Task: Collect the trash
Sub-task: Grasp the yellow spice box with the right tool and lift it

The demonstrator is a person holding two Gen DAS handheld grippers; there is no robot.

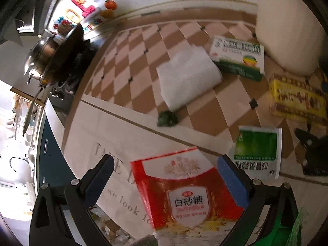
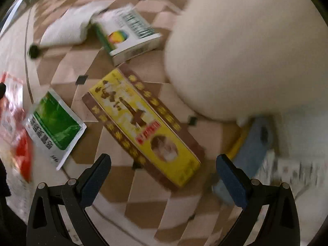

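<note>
Trash lies on a checked tablecloth (image 1: pixel 135 47). My left gripper (image 1: pixel 166 162) is open, its fingers either side of a red and white sugar bag (image 1: pixel 184 192) that lies flat. Beyond it are a green sachet (image 1: pixel 256 149), a white folded tissue (image 1: pixel 188 75), a small dark green wad (image 1: pixel 167 119), a green and white box (image 1: pixel 237 55) and a yellow box (image 1: pixel 297 100). My right gripper (image 2: pixel 164 162) is open above the near end of the yellow box (image 2: pixel 143 123). The green sachet (image 2: pixel 55 127), the sugar bag (image 2: pixel 14 127) and the green and white box (image 2: pixel 127 34) also show there.
A large cream rounded object (image 2: pixel 246 51) stands at the right, close to the boxes. A blue object (image 2: pixel 252 141) lies under its near edge. A stove with a steel pot (image 1: pixel 43 57) is at the far left. A green bag (image 1: pixel 287 231) sits at the lower right.
</note>
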